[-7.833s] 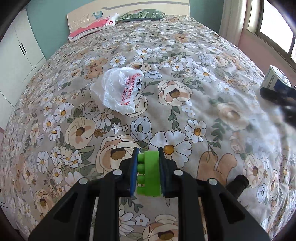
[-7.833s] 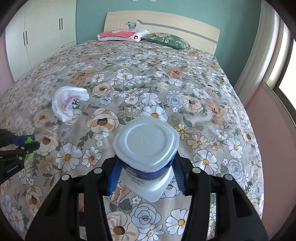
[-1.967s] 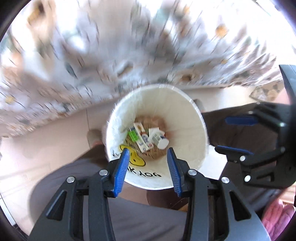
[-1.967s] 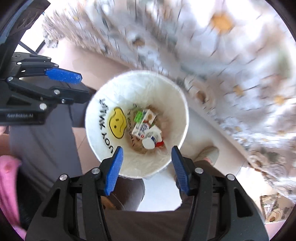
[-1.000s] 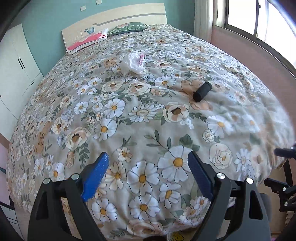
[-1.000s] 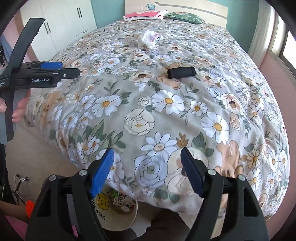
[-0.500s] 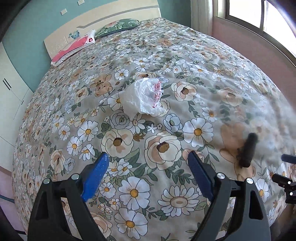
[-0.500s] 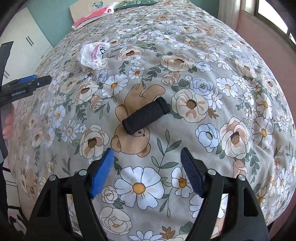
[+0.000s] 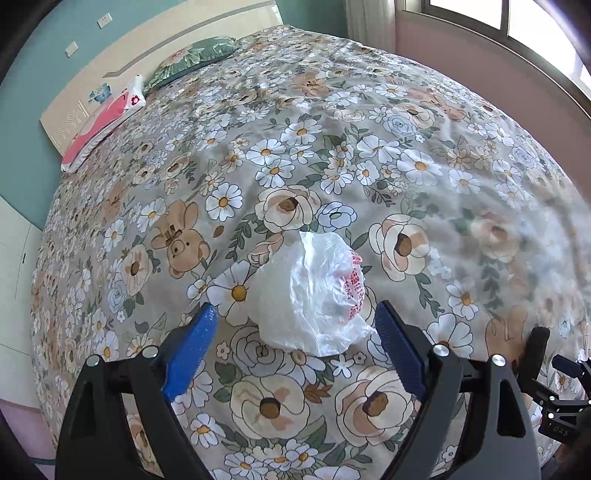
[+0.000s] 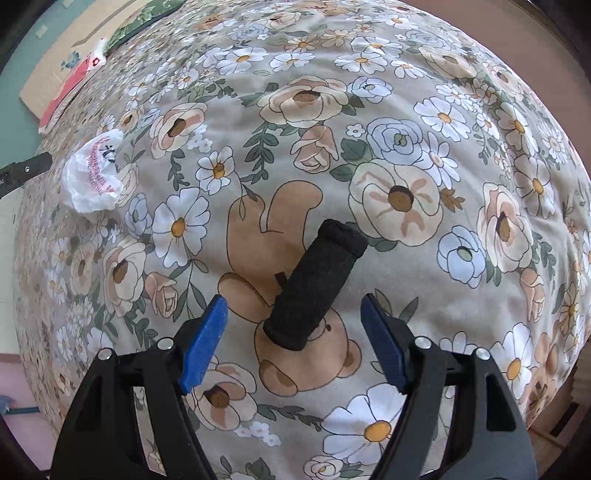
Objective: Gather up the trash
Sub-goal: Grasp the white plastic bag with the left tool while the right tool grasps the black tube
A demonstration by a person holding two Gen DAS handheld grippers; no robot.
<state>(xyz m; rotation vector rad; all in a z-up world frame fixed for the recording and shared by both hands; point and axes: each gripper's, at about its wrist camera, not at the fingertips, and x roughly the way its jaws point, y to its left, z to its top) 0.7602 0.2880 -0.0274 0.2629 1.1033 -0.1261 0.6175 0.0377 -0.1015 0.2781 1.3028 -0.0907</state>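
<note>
A crumpled white plastic bag (image 9: 310, 291) with red print lies on the flowered bedspread (image 9: 332, 147). My left gripper (image 9: 297, 317) hangs open just over the bag's near side, its blue pads apart on either side and clear of it. A black foam cylinder (image 10: 314, 288) lies on the bear print of the bedspread (image 10: 406, 110). My right gripper (image 10: 293, 306) is open above the cylinder's near end, pads wide of it. The bag (image 10: 94, 173) shows far left in the right wrist view, the cylinder (image 9: 533, 352) low right in the left wrist view.
A pink pillow (image 9: 99, 129) and a green pillow (image 9: 195, 55) lie by the headboard (image 9: 155, 62). A window (image 9: 517, 29) and pink wall run along the right. The left gripper's tip (image 10: 26, 171) shows at the left edge of the right wrist view.
Both grippers have come in closer over the bed. The bag now sits between the left pads, the cylinder between the right pads, and the right view has rolled. Both openings are unchanged.
</note>
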